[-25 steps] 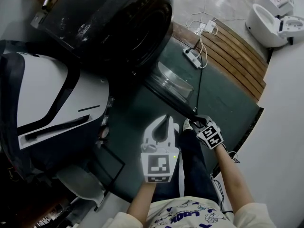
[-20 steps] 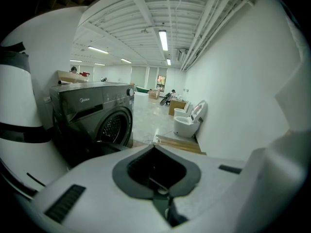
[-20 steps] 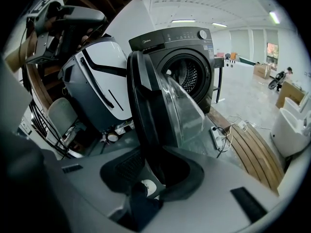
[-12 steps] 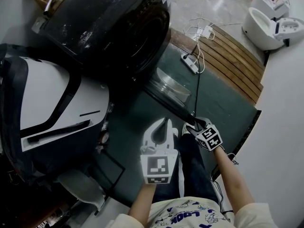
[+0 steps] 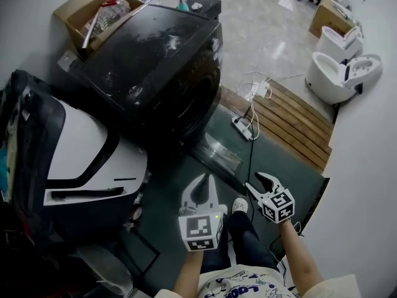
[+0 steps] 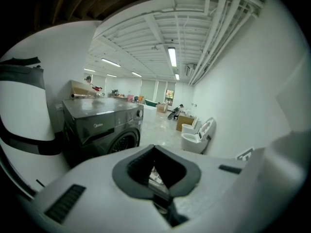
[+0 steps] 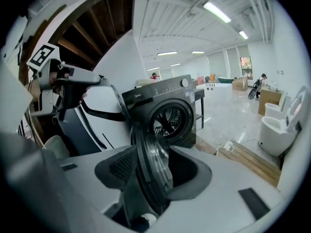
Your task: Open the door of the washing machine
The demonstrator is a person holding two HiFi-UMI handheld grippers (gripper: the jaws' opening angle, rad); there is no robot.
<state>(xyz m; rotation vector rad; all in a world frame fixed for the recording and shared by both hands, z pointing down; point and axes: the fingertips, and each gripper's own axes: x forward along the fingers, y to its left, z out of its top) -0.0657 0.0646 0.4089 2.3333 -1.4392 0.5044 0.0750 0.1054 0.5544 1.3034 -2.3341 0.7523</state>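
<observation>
The door (image 5: pixel 220 148) has been released by the right gripper (image 5: pixel 259 184), jaws now wide and empty. The left gripper (image 5: pixel 203 188) is closed and empty. The door stands open, so the task is judged done.

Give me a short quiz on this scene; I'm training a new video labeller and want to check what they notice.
1. True or false: the door of the washing machine is shut.
2. Pick one: the right claw is A) clamped on the door, B) open and gripping nothing, C) reaching inside the drum.
3. Short answer: what white fixtures stand on the floor at the upper right of the head view?

Key:
1. False: the door hangs swung out from the machine's front.
2. B.
3. Toilets.
</observation>
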